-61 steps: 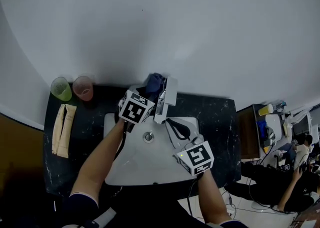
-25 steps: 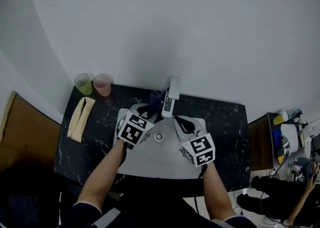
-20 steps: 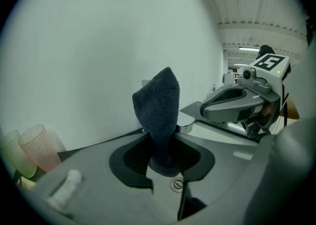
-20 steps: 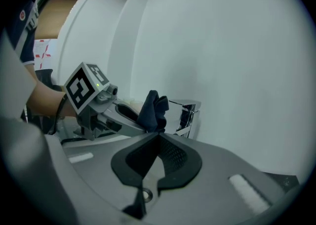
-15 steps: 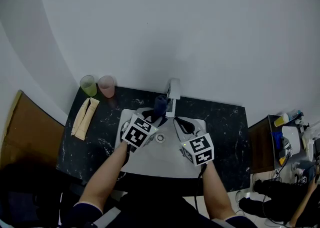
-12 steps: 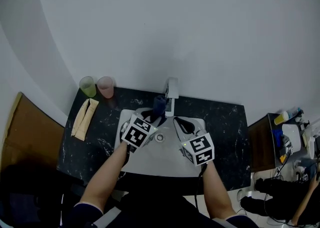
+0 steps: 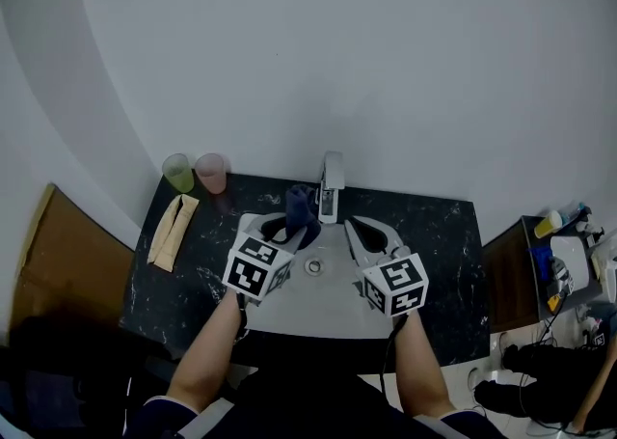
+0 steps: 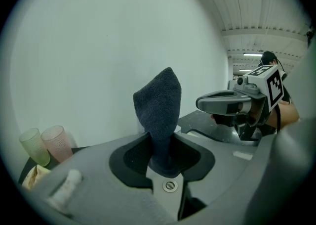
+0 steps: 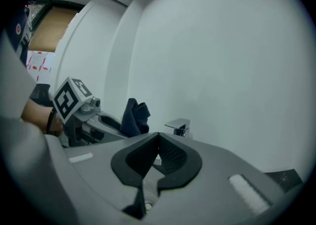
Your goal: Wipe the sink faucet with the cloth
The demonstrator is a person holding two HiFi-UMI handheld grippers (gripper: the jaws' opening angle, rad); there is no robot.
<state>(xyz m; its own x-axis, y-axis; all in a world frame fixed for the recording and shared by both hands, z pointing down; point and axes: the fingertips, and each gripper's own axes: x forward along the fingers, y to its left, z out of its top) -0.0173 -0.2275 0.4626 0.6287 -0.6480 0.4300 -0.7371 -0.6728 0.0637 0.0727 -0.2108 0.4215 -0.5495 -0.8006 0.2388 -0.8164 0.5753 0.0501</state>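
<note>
A chrome faucet [image 7: 331,186] stands at the back of the white sink [image 7: 318,310]. My left gripper [image 7: 292,225] is shut on a dark blue cloth [image 7: 297,204], which stands upright out of the jaws [image 8: 159,112] just left of the faucet, apart from it. My right gripper [image 7: 353,226] hovers over the basin's right side, shut with nothing between its jaws. In the right gripper view the faucet [image 9: 178,126] shows past the closed tips [image 9: 159,137], with the cloth [image 9: 134,115] and the left gripper [image 9: 81,108] to its left.
A green cup [image 7: 178,173] and a pink cup [image 7: 211,174] stand at the back left of the dark marbled counter [image 7: 439,234]. A beige folded cloth [image 7: 170,231] lies in front of them. The drain [image 7: 313,266] sits mid-basin. A white wall rises behind.
Both grippers have risen a little above the basin. The cloth has come slightly left and away from the faucet, still held by the left gripper.
</note>
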